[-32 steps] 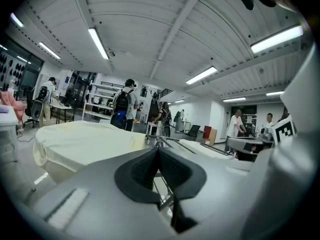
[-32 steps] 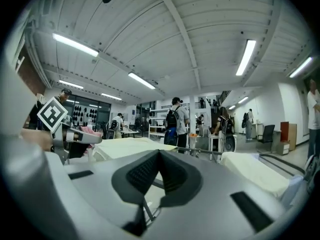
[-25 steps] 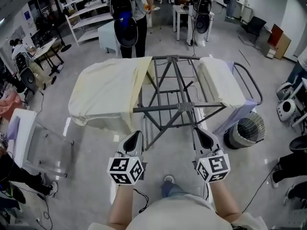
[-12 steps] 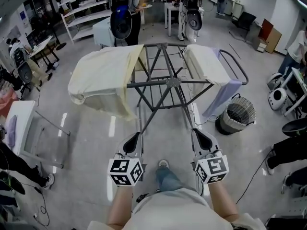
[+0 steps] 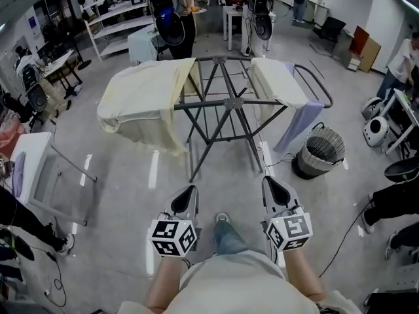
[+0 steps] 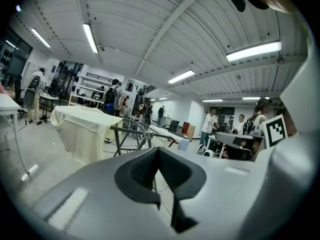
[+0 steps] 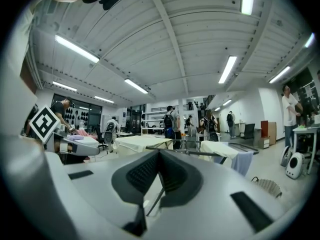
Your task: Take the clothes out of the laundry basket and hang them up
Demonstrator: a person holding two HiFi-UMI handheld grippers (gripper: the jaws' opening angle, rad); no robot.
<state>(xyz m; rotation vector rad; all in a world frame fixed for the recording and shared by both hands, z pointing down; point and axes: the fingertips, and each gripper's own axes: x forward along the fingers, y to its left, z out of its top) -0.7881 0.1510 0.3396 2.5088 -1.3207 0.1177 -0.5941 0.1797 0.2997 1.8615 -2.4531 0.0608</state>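
A grey folding drying rack (image 5: pixel 226 103) stands on the floor ahead of me. A pale yellow cloth (image 5: pixel 144 97) hangs over its left wing. A cream cloth (image 5: pixel 278 80) and a lilac cloth (image 5: pixel 298 126) hang over its right wing. The round mesh laundry basket (image 5: pixel 319 152) sits on the floor to the right of the rack. My left gripper (image 5: pixel 184 195) and right gripper (image 5: pixel 275 187) are held side by side well short of the rack, both shut and empty. The rack (image 6: pixel 132 131) shows beyond the left gripper (image 6: pixel 159 151), and the rack (image 7: pixel 200 151) and basket (image 7: pixel 267 185) beyond the right gripper (image 7: pixel 159 154).
A white table (image 5: pixel 29 175) stands at the left. Several people stand around: one with a backpack (image 5: pixel 171 15) behind the rack, others at the right edge (image 5: pixel 399 64). Shelving (image 5: pixel 111 12) lines the back. Cables run across the grey floor near the basket.
The rack and basket have slid farther from me in the head view, as I backed away. Both grippers keep their places, side by side and shut.
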